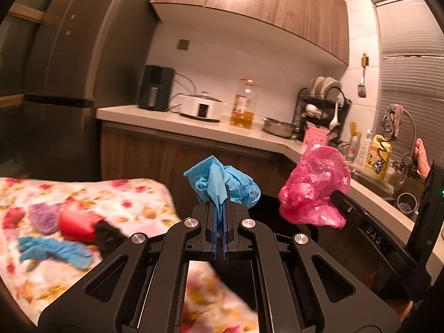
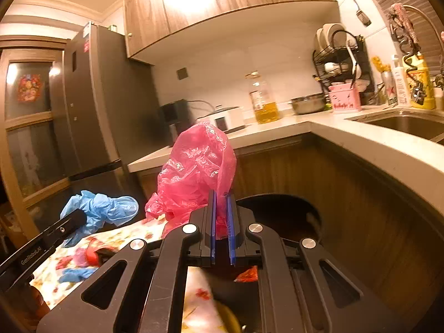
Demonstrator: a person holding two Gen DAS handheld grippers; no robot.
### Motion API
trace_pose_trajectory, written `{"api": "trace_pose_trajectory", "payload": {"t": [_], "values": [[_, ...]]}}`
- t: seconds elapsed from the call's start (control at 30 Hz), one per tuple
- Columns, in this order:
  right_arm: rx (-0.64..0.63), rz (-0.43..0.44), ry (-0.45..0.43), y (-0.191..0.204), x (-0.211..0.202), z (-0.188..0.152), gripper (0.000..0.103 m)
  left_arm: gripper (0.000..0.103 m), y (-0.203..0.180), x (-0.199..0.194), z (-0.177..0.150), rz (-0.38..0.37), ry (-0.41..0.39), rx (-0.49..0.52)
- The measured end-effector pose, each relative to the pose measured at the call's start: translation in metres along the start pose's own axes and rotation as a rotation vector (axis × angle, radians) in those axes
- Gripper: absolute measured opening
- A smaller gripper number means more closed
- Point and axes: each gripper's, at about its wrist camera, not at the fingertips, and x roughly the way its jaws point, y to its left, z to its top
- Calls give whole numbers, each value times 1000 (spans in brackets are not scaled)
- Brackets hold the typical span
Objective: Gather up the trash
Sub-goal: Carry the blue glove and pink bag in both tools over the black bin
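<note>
At the far left, a table covered with a floral cloth carried a loose crumpled blue rubber glove, a red plastic lid-like piece, a purple scrap and something small and black. Just right of it, the left hand-held gripper was pinched nearly closed on a bunched pale-blue disposable glove, raised past the table's edge. Further right, the right hand-held gripper clamped, at a narrow gap, a crumpled translucent pink plastic bag, raised above a dark round bin opening beside the wood-fronted kitchen counter. Both pieces of trash hung clear of the table, near each other but apart.
</note>
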Motion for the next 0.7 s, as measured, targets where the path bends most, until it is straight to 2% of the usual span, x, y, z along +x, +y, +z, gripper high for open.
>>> {"api": "trace_pose_trajectory", "payload": {"t": [0.37, 0.7], "values": [[-8, -79, -10, -26, 20, 7, 8, 2, -32, 56, -2, -88, 25, 14], [1, -95, 1, -38, 33, 7, 8, 2, -43, 83, -3, -108, 44, 23]]}}
